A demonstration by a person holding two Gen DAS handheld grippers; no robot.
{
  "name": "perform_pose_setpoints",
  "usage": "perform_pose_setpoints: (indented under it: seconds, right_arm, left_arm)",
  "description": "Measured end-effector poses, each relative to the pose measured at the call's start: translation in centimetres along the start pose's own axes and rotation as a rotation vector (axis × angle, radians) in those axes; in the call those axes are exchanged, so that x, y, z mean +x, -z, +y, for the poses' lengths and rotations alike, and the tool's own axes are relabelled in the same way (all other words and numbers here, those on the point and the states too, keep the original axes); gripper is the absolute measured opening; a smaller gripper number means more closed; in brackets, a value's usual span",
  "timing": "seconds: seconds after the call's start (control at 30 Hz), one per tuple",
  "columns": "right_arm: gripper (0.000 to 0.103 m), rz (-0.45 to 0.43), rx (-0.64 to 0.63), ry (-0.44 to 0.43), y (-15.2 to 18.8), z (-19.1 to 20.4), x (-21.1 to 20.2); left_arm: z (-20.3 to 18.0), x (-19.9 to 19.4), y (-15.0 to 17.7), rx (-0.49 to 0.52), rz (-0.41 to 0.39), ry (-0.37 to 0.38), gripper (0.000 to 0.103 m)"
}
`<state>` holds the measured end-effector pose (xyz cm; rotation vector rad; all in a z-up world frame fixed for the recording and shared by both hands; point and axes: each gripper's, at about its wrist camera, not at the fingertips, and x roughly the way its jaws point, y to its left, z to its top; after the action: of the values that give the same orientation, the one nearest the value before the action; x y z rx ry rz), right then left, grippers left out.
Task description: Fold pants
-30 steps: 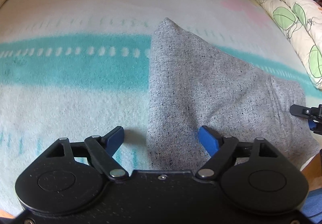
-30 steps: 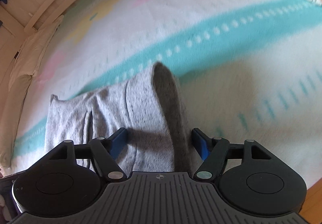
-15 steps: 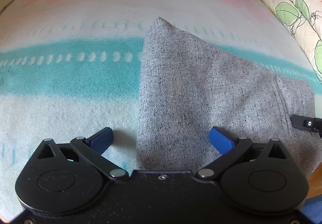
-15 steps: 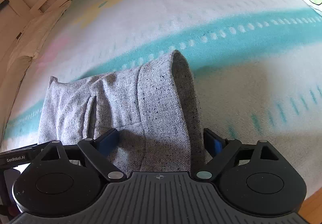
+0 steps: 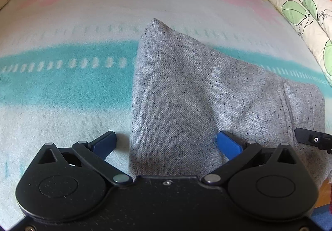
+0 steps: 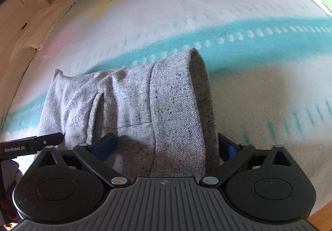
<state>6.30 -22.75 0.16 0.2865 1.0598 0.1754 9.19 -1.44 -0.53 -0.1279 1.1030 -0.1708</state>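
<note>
Grey pants (image 5: 197, 94) folded flat on blanket (image 5: 62, 85), long axis running left-right between grippers, left hand-held gripper (image 5: 166, 143) spread wide, right hand-held gripper (image 6: 166, 146) spread wide, both straddling fabric edges

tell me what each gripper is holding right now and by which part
Nothing is held. Both the left gripper and right gripper are open, fingers straddling the near edge of the gray pants.

Flecked grey woven pants (image 5: 186, 96) lie on a fuzzy blanket (image 5: 62, 89).
</note>
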Motion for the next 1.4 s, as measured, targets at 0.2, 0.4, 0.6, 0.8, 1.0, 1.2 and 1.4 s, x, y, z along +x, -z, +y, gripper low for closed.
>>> perform_pose_setpoints:
  seconds: [0.2,0.4,0.6,0.8,1.0,1.2,1.4]
  right_arm:
    - [0.031,-0.034,0.025,-0.077,-0.1,0.2,-2.0]
    - [0.027,-0.103,-0.075,-0.058,-0.1,2.5,-4.0]
    - [0.026,-0.198,-0.096,-0.149,-2.0,5.2,-6.0]
    - [0.026,-0.203,-0.200,-0.137,-8.1,9.9,-4.7]
    - [0.026,-0.180,-0.232,-0.123,-14.8,13.9,-0.5]
    - [0.034,-0.061,-0.142,0.015,-17.6,13.5,7.2]
    - [0.036,-0.120,-0.025,0.280,-18.6,9.6,7.5]
  left_arm:
    - [0.8,-1.0,0.1,-0.021,-0.008,0.099,0.065]
    - [1.8,-2.8,0.3,-0.048,-0.071,0.123,0.021]
    - [0.9,-6.0,0.5,0.011,-0.191,0.080,0.017]
    - [2.3,-7.9,-4.2,-0.011,-0.267,0.024,0.017]
    - [4.9,-7.2,-12.4,-0.070,-0.298,-0.048,0.013]
    - [8.5,-4.2,-17.0,-0.095,-0.286,-0.100,0.005]
    - [11.1,-0.2,-15.8,-0.143,-0.168,-0.145,0.007]
